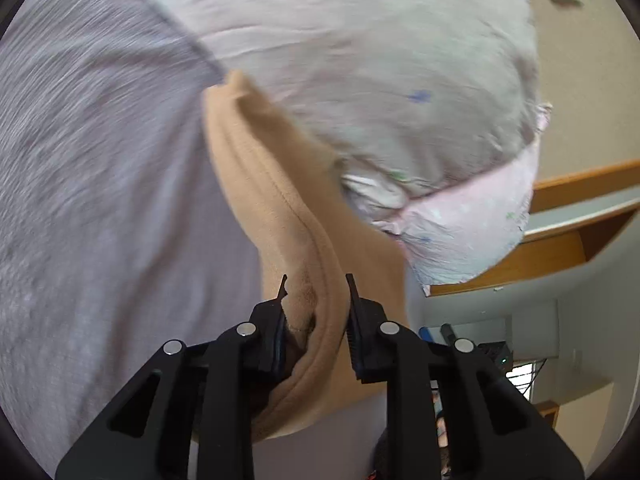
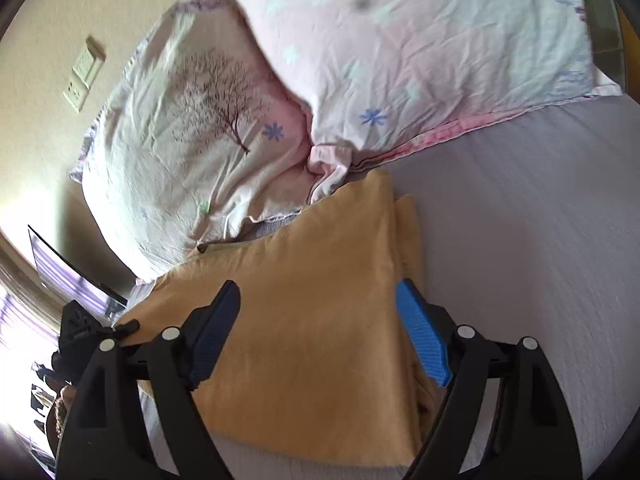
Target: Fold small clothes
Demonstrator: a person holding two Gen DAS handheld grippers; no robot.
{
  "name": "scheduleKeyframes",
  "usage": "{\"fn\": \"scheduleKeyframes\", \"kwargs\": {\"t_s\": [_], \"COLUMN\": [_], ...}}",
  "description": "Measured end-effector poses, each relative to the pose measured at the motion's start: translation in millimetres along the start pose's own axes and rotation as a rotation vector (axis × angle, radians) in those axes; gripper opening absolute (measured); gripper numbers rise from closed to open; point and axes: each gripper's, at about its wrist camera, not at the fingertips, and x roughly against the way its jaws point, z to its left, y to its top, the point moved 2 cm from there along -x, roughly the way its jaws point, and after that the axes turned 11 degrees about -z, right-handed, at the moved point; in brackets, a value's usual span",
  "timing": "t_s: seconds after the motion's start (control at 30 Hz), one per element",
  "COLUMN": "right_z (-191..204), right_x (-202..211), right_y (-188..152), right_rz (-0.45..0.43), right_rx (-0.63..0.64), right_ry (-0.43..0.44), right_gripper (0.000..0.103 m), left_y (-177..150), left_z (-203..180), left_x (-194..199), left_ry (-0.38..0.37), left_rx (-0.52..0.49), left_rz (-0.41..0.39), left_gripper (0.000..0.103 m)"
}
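The tan garment lay folded on the grey bedsheet, its far corner just short of the two flowered pillows at the head of the bed. Seen from the right wrist, it was a flat panel with a second layer showing along its right edge, away from the window side.

The right gripper hovered over the near part of the garment with its fingers spread wide apart, one on each side of the panel. The blue pad sat above the garment's right edge; the other pad was over the cloth toward the left. Nothing was gripped between them, and whether the tips touched the cloth could not be told.

The left gripper was closed onto a thick seamed fold of the same tan garment, which ran from between its fingers up toward the pillows. The view was blurred, so the hold looked like a pinch rather than a certain clamp. The bedsheet filled the left of that view.
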Motion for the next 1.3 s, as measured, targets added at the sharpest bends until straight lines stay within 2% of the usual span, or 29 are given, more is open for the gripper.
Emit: {"fn": "scheduleKeyframes", "kwargs": {"t_s": [0.17, 0.27, 0.3, 0.33, 0.37, 0.43, 0.47, 0.53, 0.57, 0.6, 0.63, 0.7, 0.77, 0.87, 0.97, 1.03, 1.07, 1.13, 1.17, 1.2, 1.27, 1.3], "right_z": [-24, -42, -48, -53, -60, -69, -70, -69, -67, -64, -61, -51, -39, -13, 3, 2, -5, -32, -42, -49, -49, -47], "right_x": [27, 37, 39, 40, 41, 42, 43, 49, 51, 53, 54, 57, 60, 63, 52, 40, 39, 44, 45, 48, 54, 57], "right_y": [2, 1, 1, 1, 0, -1, -2, -1, -1, -1, -1, -5, -10, -17, -24, -32, -34, -33, -33, -32, -22, -10], "right_rz": [-0.055, -0.069, -0.073, -0.073, -0.067, -0.045, -0.038, -0.032, -0.031, -0.024, -0.016, 0.007, 0.010, -0.001, 0.046, 0.079, 0.079, 0.065, 0.072, 0.071, 0.039, 0.005], "right_rx": [-0.078, -0.118, -0.132, -0.148, -0.173, -0.214, -0.217, -0.194, -0.183, -0.171, -0.162, -0.141, -0.103, 0.013, 0.088, 0.118, 0.104, 0.024, -0.007, -0.045, -0.073, -0.081], "right_ry": [0.015, -0.005, -0.014, -0.021, -0.025, -0.013, -0.006, 0.018, 0.031, 0.050, 0.068, 0.123, 0.140, 0.153, 0.098, 0.049, 0.021, -0.040, -0.045, -0.013, 0.023, 0.043], "right_gripper": [0.081, 0.081, 0.081, 0.081, 0.081, 0.080, 0.080, 0.079, 0.078, 0.077, 0.074, 0.070, 0.063, 0.062, 0.060, 0.006, 0.004, 0.004, 0.004, 0.006, 0.019, 0.047], "left_y": [-24, -70, -93, -105, -124, -143, -147, -140, -131, -121, -109, -93, -81, -76, -77, -90, -95, -107, -110, -112, -114, -114], "left_z": [-102, -152, -165, -170, -176, -176, -172, -169, -167, -163, -158, -147, -132, -114, -91, -85, -85, -84, -83, -82, -82, -81], "left_x": [-38, -95, -123, -137, -161, -185, -187, -175, -159, -142, -120, -91, -76, -73, -78, -86, -87, -87, -89, -89, -88, -88], "left_ry": [-0.114, -0.159, -0.157, -0.154, -0.148, -0.144, -0.169, -0.268, -0.287, -0.280, -0.263, -0.213, -0.143, -0.066, -0.028, -0.028, -0.030, -0.040, -0.041, -0.043, -0.047, -0.043], "left_rx": [-0.169, -0.254, -0.278, -0.291, -0.295, -0.247, -0.208, -0.167, -0.176, -0.194, -0.233, -0.288, -0.296, -0.285, -0.262, -0.265, -0.269, -0.280, -0.287, -0.292, -0.299, -0.305], "left_rz": [0.047, 0.161, 0.220, 0.255, 0.325, 0.416, 0.434, 0.433, 0.391, 0.326, 0.249, 0.183, 0.145, 0.145, 0.199, 0.250, 0.265, 0.289, 0.297, 0.306, 0.310, 0.306], "left_gripper": [0.024, 0.024, 0.024, 0.026, 0.030, 0.035, 0.036, 0.052, 0.072, 0.082, 0.082, 0.082, 0.082, 0.082, 0.082, 0.082, 0.082, 0.082, 0.082, 0.082, 0.082, 0.083]}}
